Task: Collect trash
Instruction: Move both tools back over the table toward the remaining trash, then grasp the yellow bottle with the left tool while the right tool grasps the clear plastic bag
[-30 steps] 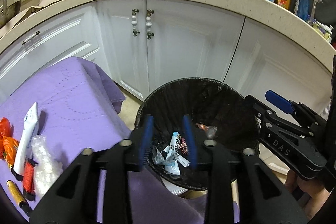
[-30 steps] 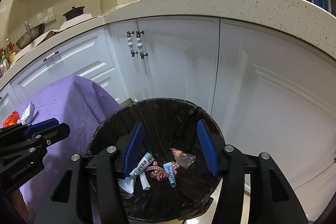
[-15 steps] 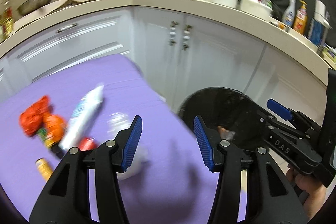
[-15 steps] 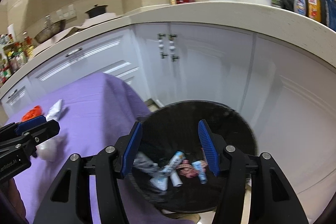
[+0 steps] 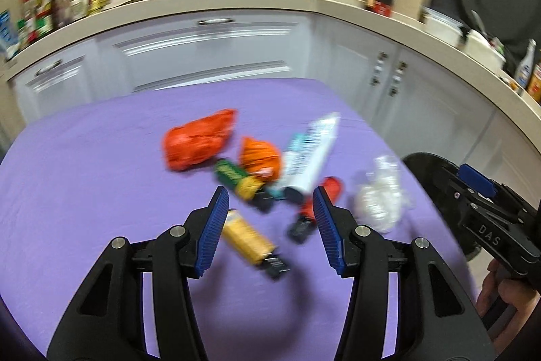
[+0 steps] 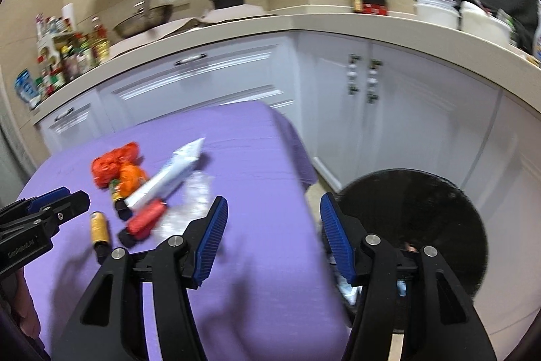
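Trash lies in a loose pile on the purple cloth [image 5: 84, 192]: a red wrapper [image 5: 197, 139], an orange wrapper [image 5: 258, 158], a white tube [image 5: 311, 154], a small red tube [image 5: 329, 188], a yellow tube [image 5: 248, 237] and crumpled clear plastic [image 5: 380, 195]. My left gripper [image 5: 269, 195] hovers open above the pile, nothing between its pads. My right gripper [image 6: 270, 202] is open and empty over the cloth's right edge, beside the black lined bin [image 6: 422, 219], which holds a few wrappers. The view is motion-blurred.
White kitchen cabinets [image 6: 236, 80] and a curved beige counter [image 6: 338, 22] stand behind the table. Bottles, a wok and a pot crowd the counter. The bin sits on the floor between the table's right edge and the cabinets.
Both grippers have swung left from over the bin to over the purple table. The trash pile now sits ahead of the left gripper. Both stay empty.
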`<action>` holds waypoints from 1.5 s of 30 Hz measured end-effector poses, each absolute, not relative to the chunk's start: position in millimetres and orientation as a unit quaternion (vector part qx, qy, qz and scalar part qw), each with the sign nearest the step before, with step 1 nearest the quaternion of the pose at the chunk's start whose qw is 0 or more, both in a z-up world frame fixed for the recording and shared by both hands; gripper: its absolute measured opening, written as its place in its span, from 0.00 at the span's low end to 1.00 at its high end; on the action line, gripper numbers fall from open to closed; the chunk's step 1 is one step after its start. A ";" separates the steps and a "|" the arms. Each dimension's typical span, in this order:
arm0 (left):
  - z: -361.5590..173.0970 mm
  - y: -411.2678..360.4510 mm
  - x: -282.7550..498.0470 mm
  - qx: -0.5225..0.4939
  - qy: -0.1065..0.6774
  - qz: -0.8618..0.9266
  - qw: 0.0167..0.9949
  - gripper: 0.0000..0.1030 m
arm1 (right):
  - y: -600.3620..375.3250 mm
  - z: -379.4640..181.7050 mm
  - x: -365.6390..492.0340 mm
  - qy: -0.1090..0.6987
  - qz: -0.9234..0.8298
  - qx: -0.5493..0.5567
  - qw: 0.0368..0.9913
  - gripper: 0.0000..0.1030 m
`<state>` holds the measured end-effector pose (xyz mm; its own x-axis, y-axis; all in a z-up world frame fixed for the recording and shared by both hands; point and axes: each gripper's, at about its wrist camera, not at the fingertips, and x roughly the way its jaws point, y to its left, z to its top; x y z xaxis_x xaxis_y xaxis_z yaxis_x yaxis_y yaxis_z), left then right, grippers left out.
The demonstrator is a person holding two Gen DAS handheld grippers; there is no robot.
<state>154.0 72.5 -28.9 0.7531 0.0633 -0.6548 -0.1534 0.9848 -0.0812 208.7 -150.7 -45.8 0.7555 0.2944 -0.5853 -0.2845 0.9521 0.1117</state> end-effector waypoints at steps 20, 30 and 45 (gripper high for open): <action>-46.4 142.1 128.5 -0.106 0.353 0.117 0.922 0.56 | -86.9 -73.3 213.9 0.377 0.180 -0.048 0.907 0.61; -52.5 119.2 135.8 -0.101 0.362 0.096 0.922 0.56 | -99.0 -71.7 211.4 0.373 0.176 -0.034 0.910 0.37; -78.2 69.3 164.0 -0.068 0.402 0.086 0.909 0.58 | -132.6 -71.8 209.1 0.371 0.179 -0.001 0.911 0.37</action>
<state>164.0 69.3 -78.2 0.6624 0.1022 -0.7421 -0.2122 0.9757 -0.0551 209.1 -132.6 -71.8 0.6614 0.3247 -0.6761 -0.3262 0.9363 0.1305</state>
